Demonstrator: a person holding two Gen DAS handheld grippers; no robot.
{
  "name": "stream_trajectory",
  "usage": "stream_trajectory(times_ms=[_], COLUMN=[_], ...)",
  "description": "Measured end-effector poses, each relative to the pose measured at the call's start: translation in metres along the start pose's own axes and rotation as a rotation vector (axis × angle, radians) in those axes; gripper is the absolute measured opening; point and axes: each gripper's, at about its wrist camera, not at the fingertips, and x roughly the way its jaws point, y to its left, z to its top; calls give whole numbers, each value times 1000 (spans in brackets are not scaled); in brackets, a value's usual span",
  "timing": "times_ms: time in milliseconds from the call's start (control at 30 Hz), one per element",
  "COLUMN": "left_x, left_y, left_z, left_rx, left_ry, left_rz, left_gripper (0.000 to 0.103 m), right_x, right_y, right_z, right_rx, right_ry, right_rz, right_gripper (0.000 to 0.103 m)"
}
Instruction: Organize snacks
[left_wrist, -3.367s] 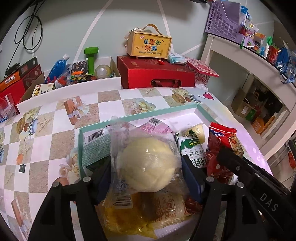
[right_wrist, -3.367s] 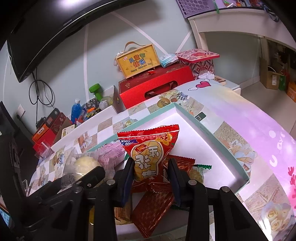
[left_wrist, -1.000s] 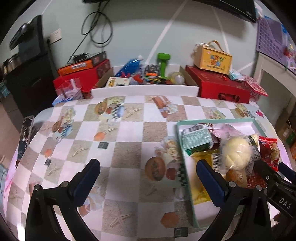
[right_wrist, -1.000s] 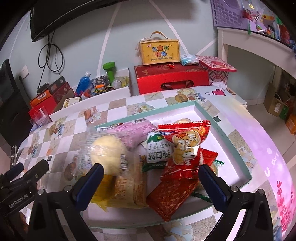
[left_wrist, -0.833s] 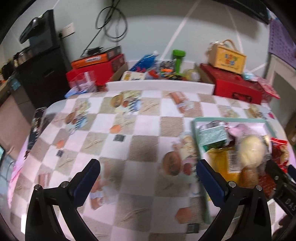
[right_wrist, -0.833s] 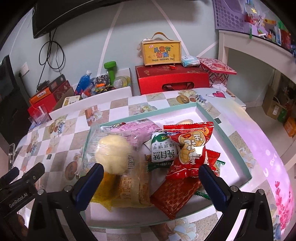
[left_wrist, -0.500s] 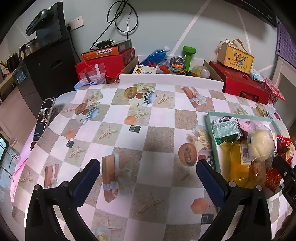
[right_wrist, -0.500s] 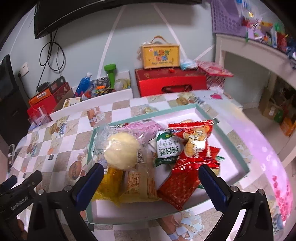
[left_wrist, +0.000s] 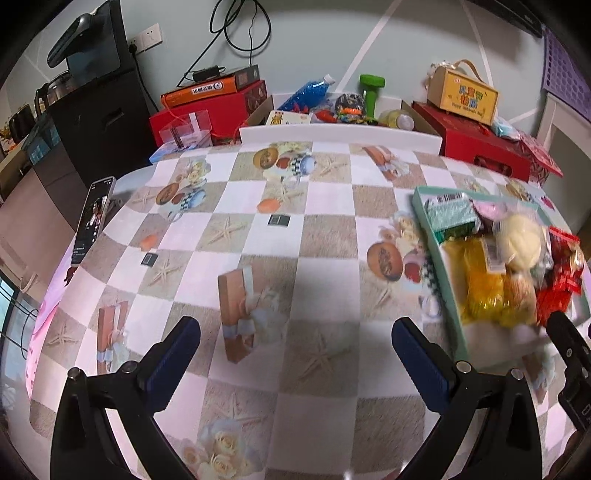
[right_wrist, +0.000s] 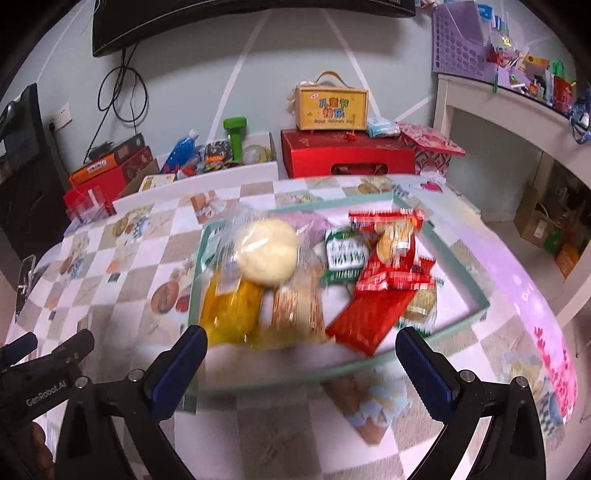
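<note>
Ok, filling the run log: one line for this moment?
left gripper: open, empty | right gripper: open, empty | snacks: piled in teal tray

Home room, patterned tablecloth, gift boxes

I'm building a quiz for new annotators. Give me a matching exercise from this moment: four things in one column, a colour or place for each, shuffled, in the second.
Things:
1. bun
2. dumbbell
3. phone
4. tray

Colour or place:
A. at the table's left edge
B. pale yellow, in clear wrap atop the snack pile
C. teal rim, holding the snacks
D. green, in the white box behind the table

Pairs: 1-B, 2-D, 3-A, 4-C
</note>
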Motion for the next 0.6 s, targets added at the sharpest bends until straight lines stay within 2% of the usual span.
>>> stream_trajectory(times_ms=[267,600], left_x=[4,5], left_y=[-4,-2], left_z=[-21,-24], left_rx=[46,50], left_ry=[52,59], left_rz=[-6,-26], left_gripper=[103,103], right_x=[7,7], right_y=[1,5], right_z=[-29,-26], right_rx=[-9,-15], right_ry=[92,85], right_rz=[6,7], right_gripper=[103,103])
